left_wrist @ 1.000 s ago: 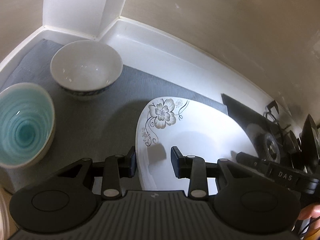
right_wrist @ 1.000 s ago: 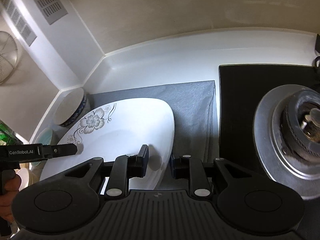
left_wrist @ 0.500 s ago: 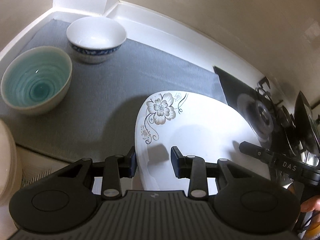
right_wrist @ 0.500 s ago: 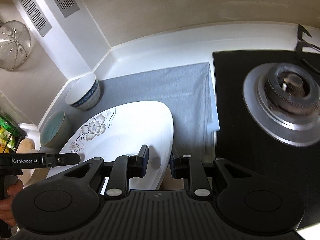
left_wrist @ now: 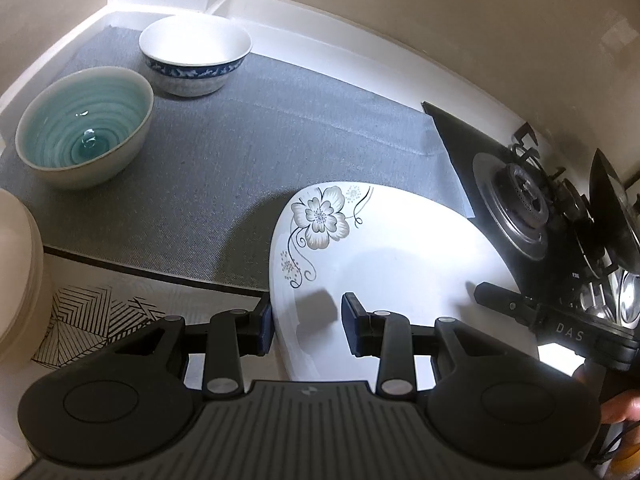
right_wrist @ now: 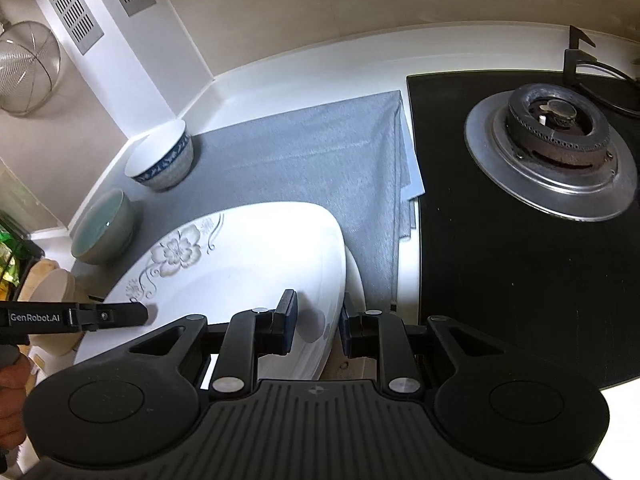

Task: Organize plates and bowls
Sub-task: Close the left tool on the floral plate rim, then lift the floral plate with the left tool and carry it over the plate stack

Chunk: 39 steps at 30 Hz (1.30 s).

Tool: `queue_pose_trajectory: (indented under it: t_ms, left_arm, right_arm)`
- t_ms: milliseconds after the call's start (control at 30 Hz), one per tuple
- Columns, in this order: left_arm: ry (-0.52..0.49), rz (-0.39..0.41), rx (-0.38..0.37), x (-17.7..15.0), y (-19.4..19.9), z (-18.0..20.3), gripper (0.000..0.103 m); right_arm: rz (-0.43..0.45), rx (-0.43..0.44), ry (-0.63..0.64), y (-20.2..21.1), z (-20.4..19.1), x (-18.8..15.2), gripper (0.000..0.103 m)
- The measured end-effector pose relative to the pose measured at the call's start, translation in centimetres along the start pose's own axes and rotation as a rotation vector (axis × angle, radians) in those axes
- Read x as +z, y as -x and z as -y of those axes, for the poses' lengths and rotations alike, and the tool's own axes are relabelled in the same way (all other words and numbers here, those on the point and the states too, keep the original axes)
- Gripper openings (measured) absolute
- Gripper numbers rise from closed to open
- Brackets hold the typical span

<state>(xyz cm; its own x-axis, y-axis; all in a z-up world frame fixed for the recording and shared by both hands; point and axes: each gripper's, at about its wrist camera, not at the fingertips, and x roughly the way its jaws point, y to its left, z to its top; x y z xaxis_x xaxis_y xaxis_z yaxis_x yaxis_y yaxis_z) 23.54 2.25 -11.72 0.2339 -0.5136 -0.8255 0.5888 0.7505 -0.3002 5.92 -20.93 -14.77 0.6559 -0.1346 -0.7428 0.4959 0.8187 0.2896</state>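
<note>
A large white oval plate [left_wrist: 400, 264] with a grey flower print hangs between both grippers above the front edge of the grey mat [left_wrist: 280, 128]. My left gripper [left_wrist: 308, 328] is shut on its left rim, one finger under and one on top. On the opposite rim my right gripper [right_wrist: 316, 328] is shut the same way; the plate [right_wrist: 240, 256] fills the lower left there. A teal bowl [left_wrist: 86, 128] and a white bowl with a blue band [left_wrist: 196, 54] stand upright on the mat's far left, apart from each other. The other gripper's finger shows in each view.
A black hob with a steel gas burner [right_wrist: 552, 156] lies right of the mat [right_wrist: 312, 160]. Cream plates [left_wrist: 20, 272] are stacked at the left edge. A wire strainer [right_wrist: 28, 68] hangs on the left wall. A white upstand and wall close the back.
Both grippers have drawn back from the wall with the plate held between them. The bowls and the burner now appear farther off, and the counter's front edge has come into view.
</note>
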Motion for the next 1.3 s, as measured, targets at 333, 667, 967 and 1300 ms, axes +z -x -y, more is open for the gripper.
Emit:
queue_pose_trajectory:
  t_ms: [333,667,967,1300]
  left_arm:
    - [-0.093,0.024,0.068,-1.0,-0.2,1.3,0.038]
    - [-0.143,0.076,0.103,-1.7,0.2,2.1,0.058]
    - [-0.116,0.110,0.093,-2.0,1.7,1.6,0.086]
    - [-0.096,0.001,0.049,-4.2,1.4,1.1,0.090]
  right_arm:
    - [-0.001,-0.009,-0.022,-0.1,0.5,-1.0,0.023]
    - [0.017,-0.018,0.002,0.1,0.5,-0.6,0.027]
    - [0.088,-0.121,0.129,2.4,-0.6,-0.2,0.063]
    - [-0.138,0.017,-0.043,2.4,-0.2,-2.9,0.065]
